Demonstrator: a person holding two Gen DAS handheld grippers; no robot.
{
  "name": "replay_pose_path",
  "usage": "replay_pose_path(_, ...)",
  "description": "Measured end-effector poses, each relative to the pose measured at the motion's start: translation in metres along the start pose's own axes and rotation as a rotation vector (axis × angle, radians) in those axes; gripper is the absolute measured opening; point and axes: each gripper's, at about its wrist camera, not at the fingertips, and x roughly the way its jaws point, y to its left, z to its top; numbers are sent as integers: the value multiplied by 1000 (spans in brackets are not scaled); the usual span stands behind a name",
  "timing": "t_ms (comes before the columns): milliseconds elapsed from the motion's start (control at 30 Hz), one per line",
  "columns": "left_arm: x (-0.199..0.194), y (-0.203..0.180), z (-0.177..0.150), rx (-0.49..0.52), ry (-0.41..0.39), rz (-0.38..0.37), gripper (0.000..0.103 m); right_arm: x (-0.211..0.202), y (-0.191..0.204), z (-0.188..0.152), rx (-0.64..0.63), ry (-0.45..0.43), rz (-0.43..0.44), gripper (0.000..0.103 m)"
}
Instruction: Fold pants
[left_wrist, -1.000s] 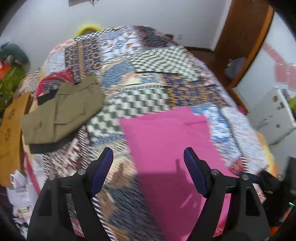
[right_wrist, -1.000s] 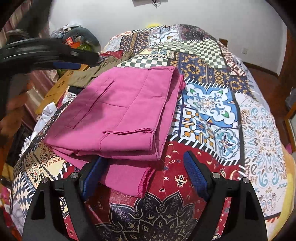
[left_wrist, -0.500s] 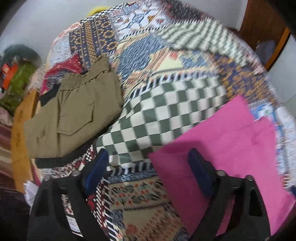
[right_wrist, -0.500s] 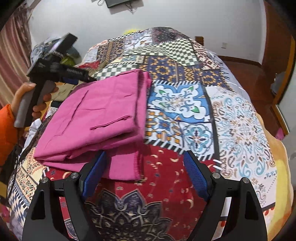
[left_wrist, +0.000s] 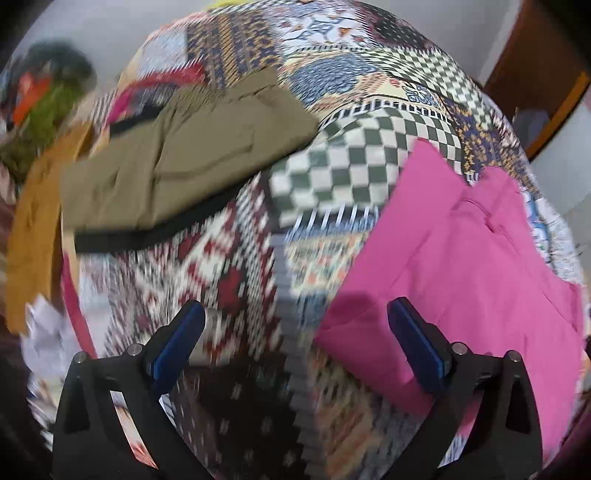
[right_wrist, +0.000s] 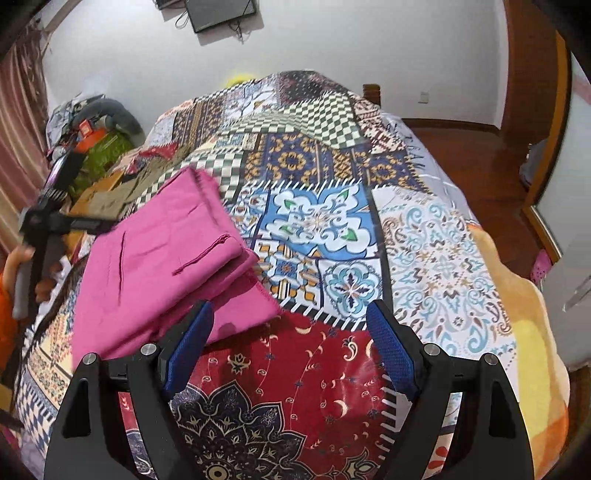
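Folded pink pants (left_wrist: 465, 258) lie on the patchwork bedspread (left_wrist: 236, 280), right of my left gripper (left_wrist: 295, 314), which is open and empty above the bed; its right finger overlaps the pants' near corner. In the right wrist view the pink pants (right_wrist: 166, 258) lie left of centre in a folded stack. My right gripper (right_wrist: 290, 314) is open and empty above the red patch, its left finger over the pants' near edge. The left gripper (right_wrist: 55, 218) shows there at the far left, held by a hand.
Folded olive pants (left_wrist: 184, 155) lie on a dark garment at the bed's left side, next to a mustard garment (left_wrist: 33, 229). Clutter and a green bag (right_wrist: 99, 155) sit left of the bed. A wooden door frame (right_wrist: 532, 74) stands at right.
My left gripper has swung left and down, so the pink pants now sit at its right. My right gripper has pulled back and risen; the pants look farther and more to the left.
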Motion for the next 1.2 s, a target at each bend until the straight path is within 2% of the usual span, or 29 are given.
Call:
replay_pose_path(67, -9, 8, -16, -29, 3, -43, 101, -2, 0, 2, 9, -10, 2, 82)
replay_pose_path(233, -30, 6, -51, -17, -17, -66, 101, -4, 9, 7, 12, -28, 26, 82)
replay_pose_path(400, -35, 13, -68, -71, -2, -117, 101, 7, 28, 8, -32, -1, 53, 82)
replay_pose_path(433, -36, 14, -69, -73, -7, -115, 101, 13, 33, 7, -45, 21, 64, 79)
replay_pose_path(533, -43, 10, -74, -55, -53, -73, 101, 28, 42, 5, -68, 80, 83, 66)
replay_pose_path(700, -51, 4, -81, -10, -119, -5, 86, 34, 43, 3, -59, 109, 137, 47)
replay_pose_path(833, -52, 2, -83, 14, -134, 36, 84, 36, 45, -1, -98, 98, 128, 46)
replay_pose_path(1000, -52, 5, -82, 44, -125, 39, 84, 38, 33, -2, -55, 104, 141, 46)
replay_pose_path(1200, -68, 0, -72, 84, -146, 107, 83, 32, 35, 2, -73, 110, 122, 46)
